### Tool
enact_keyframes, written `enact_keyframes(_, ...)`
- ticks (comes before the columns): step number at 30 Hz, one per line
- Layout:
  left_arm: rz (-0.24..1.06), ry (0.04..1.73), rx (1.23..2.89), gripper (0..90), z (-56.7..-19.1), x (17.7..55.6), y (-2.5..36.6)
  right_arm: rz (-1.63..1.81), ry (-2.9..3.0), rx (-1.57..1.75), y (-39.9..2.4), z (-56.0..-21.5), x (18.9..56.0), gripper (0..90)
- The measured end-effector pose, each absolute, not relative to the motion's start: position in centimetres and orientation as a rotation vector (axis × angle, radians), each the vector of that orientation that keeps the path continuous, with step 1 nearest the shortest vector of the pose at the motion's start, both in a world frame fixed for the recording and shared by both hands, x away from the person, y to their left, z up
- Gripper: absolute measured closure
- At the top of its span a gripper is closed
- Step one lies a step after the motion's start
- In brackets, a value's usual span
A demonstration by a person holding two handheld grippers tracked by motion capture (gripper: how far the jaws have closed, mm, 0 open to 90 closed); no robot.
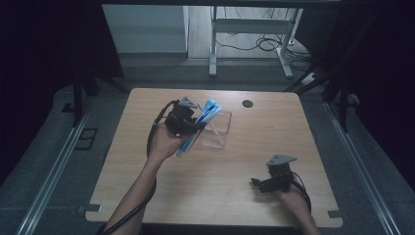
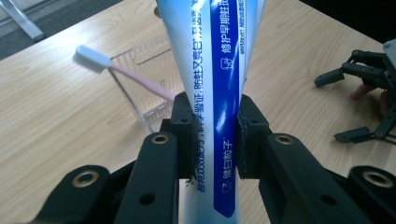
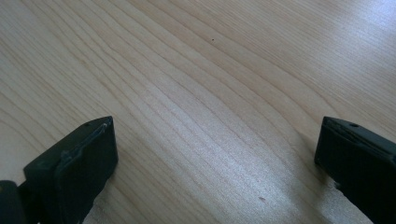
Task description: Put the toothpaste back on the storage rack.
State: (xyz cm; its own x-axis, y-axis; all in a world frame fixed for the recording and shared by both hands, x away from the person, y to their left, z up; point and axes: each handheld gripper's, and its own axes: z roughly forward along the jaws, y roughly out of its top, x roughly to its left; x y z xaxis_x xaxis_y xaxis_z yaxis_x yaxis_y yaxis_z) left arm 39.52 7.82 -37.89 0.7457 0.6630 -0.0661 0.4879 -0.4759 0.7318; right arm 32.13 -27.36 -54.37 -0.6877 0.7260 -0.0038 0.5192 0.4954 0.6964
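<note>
Left gripper view first: we see the toothpaste tube point(image 2: 212, 93), white and blue with printed characters, running up the middle of the frame, and the left hand-held gripper point(image 2: 215, 135) is clamped on it, both black pads pressed flat against its sides partway along the tube. Behind the tube we mark a pink toothbrush point(image 2: 135, 79) with a white head, leaning tilted in a clear plastic tray point(image 2: 140, 109); its handle passes behind the tube, so whether the two touch we cannot tell. High view: the toothpaste tube point(image 1: 199, 126) is held off the wood, slanted, its upper end over the near-left part of the clear plastic tray point(image 1: 222, 128), its lower end pointing back toward the person. The left hand-held gripper point(image 1: 188, 128) sits left of centre on the tabletop point(image 1: 147, 186), with a bare forearm coming in from the bottom edge and a cable trailing along it. We put the right hand-held gripper point(image 1: 258, 183) near the front right of the tabletop, well apart from tube and tray, a grey three-cornered plate on top. Right gripper view: the right hand-held gripper point(image 3: 215, 158) has its jaws wide apart, with bare wood grain between them. Far side of the tabletop has a small dark round hole point(image 1: 247, 104).
</note>
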Motion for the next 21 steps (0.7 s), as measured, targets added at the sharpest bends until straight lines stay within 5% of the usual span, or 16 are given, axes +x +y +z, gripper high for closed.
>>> enact_keyframes(21,0.314,0.819,2.150,73.2,-37.3,42.0,4.1,0.991,2.447,1.049,-27.4,-54.4,32.1,0.0)
